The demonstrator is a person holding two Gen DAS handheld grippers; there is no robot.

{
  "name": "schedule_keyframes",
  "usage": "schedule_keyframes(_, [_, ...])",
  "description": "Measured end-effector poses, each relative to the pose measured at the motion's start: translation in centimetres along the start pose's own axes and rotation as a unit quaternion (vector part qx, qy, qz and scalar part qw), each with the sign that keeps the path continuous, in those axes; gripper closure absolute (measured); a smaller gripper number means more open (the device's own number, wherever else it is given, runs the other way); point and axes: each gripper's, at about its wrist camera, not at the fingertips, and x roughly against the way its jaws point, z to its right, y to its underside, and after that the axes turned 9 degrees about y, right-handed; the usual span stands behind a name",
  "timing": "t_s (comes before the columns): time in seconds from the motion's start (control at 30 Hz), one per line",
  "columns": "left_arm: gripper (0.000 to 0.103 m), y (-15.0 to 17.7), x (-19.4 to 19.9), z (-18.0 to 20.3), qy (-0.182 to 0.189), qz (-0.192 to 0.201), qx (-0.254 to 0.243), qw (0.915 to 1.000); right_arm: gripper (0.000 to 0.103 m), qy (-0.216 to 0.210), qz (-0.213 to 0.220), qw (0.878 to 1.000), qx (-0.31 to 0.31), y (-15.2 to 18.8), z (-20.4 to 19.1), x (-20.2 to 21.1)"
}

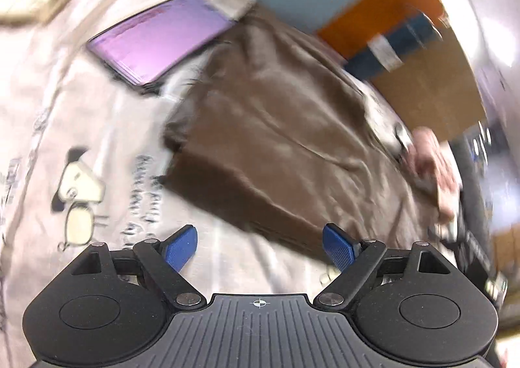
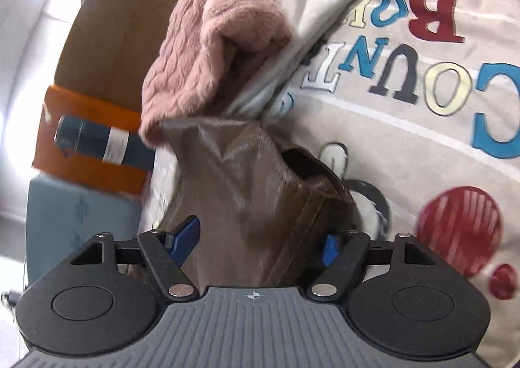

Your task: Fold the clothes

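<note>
Garment (image 2: 247,192) between spread right tongs (image 2: 260,243)

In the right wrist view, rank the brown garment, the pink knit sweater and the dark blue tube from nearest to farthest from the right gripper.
1. brown garment: between the right gripper fingers.
2. dark blue tube: upper left, on the orange block.
3. pink knit sweater: straight beyond, top centre; close call with the tube.

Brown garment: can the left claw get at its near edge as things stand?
Probably yes. The left claw is open, holds nothing, and the brown garment lies just ahead on the printed sheet with nothing between.
</note>
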Motion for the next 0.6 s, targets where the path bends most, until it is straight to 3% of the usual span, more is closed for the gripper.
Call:
schedule_keyframes(0.03, [0.017,0.0,0.1,-0.4,0.011,0.027,0.013,0.9995,0.065,0.007,0.005,1.000,-0.004,0.1,-0.2,-0.1])
schedule_keyframes(0.07, [0.019,-0.1,0.1,-0.6,0.011,0.050,0.023,0.9984,0.070,0.007,0.009,1.000,-0.008,0.2,-0.4,-0.2])
schedule_keyframes(0.1, [0.019,-0.4,-0.1,-0.8,0.005,0.066,0.032,0.9973,0.083,0.000,0.014,1.000,-0.009,0.3,-0.4,0.1])
schedule_keyframes(0.13, [0.027,-0.7,-0.3,-0.9,0.001,0.079,0.039,0.9961,0.092,-0.008,0.018,1.000,-0.010,0.5,-0.5,0.3])
schedule_keyframes(0.17, [0.052,-0.9,-0.6,-1.0,-0.010,0.085,0.036,0.9957,0.093,-0.011,0.025,1.000,-0.006,0.6,-0.6,0.7])
schedule_keyframes(0.2, [0.065,-1.1,-0.8,-1.0,-0.019,0.089,0.032,0.9953,0.096,-0.013,0.032,0.999,-0.001,0.6,-0.7,1.1])
schedule_keyframes(0.27, [0.079,-1.2,-1.0,-0.9,-0.027,0.085,0.011,0.9959,0.099,-0.018,0.038,0.999,0.003,0.7,-0.6,1.9])
schedule_keyframes(0.43, [0.088,-0.5,0.1,0.0,-0.003,0.042,-0.029,0.9987,0.099,-0.025,0.051,0.998,0.002,0.8,0.4,5.0])
schedule_keyframes(0.6, [0.081,0.8,0.8,2.0,0.038,-0.012,-0.102,0.9940,0.099,-0.012,0.075,0.997,0.008,0.3,1.6,8.5])
